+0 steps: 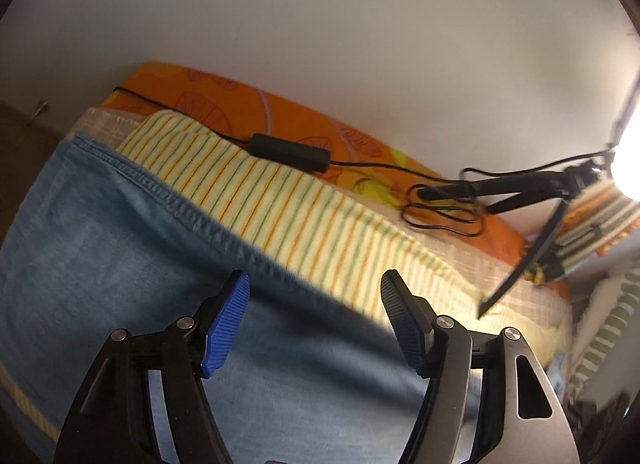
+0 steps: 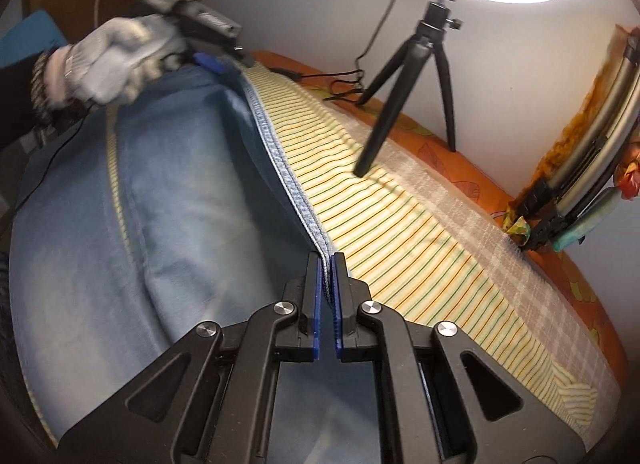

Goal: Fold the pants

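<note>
right gripper (image 2: 328, 264) pinching pants (image 2: 180, 204) hem | left gripper (image 1: 314, 296) wide apart, nothing inside, pants under it

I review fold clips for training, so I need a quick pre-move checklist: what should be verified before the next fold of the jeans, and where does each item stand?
1. Right gripper clamped on the jeans' hem: ok, pads pressed on the stitched edge.
2. Left gripper holding denim: not ok, jaws open above the jeans.
3. Hem layers aligned: ok along the visible edge.
4. Tripod leg clear of the fold path: not ok, it stands on the striped cloth beside the hem.
5. Jeans lying flat: cannot tell, motion blur.
</note>
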Motion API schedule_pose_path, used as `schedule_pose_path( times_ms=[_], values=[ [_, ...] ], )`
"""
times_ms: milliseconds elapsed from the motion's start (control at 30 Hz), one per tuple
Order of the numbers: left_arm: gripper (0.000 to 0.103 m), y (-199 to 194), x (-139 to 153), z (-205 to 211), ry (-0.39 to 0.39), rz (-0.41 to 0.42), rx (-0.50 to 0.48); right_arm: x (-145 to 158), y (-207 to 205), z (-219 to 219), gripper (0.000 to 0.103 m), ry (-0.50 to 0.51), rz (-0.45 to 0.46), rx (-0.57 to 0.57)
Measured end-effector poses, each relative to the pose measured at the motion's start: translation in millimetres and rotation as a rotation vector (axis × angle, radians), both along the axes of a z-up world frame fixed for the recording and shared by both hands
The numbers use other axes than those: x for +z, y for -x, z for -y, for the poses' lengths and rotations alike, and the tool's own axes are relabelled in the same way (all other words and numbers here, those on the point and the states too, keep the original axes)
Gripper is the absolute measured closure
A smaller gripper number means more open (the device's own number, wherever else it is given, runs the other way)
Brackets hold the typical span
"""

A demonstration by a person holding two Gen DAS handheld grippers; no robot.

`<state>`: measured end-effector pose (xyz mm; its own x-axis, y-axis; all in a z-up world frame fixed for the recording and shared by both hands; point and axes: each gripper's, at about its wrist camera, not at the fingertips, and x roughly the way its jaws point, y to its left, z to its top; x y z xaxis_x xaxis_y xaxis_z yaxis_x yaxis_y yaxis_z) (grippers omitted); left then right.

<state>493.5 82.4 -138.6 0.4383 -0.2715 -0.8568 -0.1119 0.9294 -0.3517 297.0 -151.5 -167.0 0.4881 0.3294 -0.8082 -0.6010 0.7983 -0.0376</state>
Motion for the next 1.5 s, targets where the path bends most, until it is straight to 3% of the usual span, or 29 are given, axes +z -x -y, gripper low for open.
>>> schedule_pose_path(
  times_ms=[133, 200, 267, 300, 333, 367, 433, 567, 767, 900, 1100, 1300, 1500],
  values=[
    [0.036, -4, -13, -6, -0.058, -0.041, 0.069, 4, 21, -3, 0.098, -0.002, 0.007, 0.037],
    [0.041, -1, -21, -16, -0.074, -0.053, 0.111, 6, 26, -5, 0.098, 0.013, 0.024, 0.046],
    [0.061, 2, -25, -26, -0.082, -0.042, 0.138, 9, 29, -5, 0.098, 0.014, 0.029, 0.054],
    [0.079, 2, -27, -29, -0.097, -0.042, 0.145, 9, 29, -5, 0.098, 0.012, 0.03, 0.054],
    [0.09, 3, -28, -33, -0.111, -0.036, 0.15, 9, 30, -5, 0.098, 0.013, 0.031, 0.052],
    [0.092, 4, -29, -35, -0.111, -0.027, 0.156, 9, 30, -5, 0.098, 0.013, 0.032, 0.053],
    [0.093, 13, -23, -42, -0.083, 0.02, 0.17, 10, 32, -7, 0.098, 0.025, 0.04, 0.051],
    [0.093, 34, 3, -45, -0.099, 0.116, 0.166, 16, 33, -10, 0.098, 0.059, 0.07, 0.047],
    [0.093, 83, 54, -56, -0.106, 0.233, 0.174, 50, 43, -9, 0.098, 0.042, 0.12, 0.009],
    [0.094, 116, 83, -56, -0.126, 0.286, 0.17, 70, 67, -18, 0.098, 0.071, 0.137, 0.025],
    [0.094, 183, 106, -72, -0.077, 0.348, 0.182, 108, 118, -29, 0.099, 0.083, 0.148, 0.062],
    [0.094, 262, 107, -93, -0.028, 0.371, 0.207, 134, 172, -42, 0.099, 0.073, 0.128, 0.105],
    [0.094, 335, 73, -112, 0.009, 0.31, 0.237, 116, 225, -59, 0.099, 0.091, 0.049, 0.159]
  ],
)
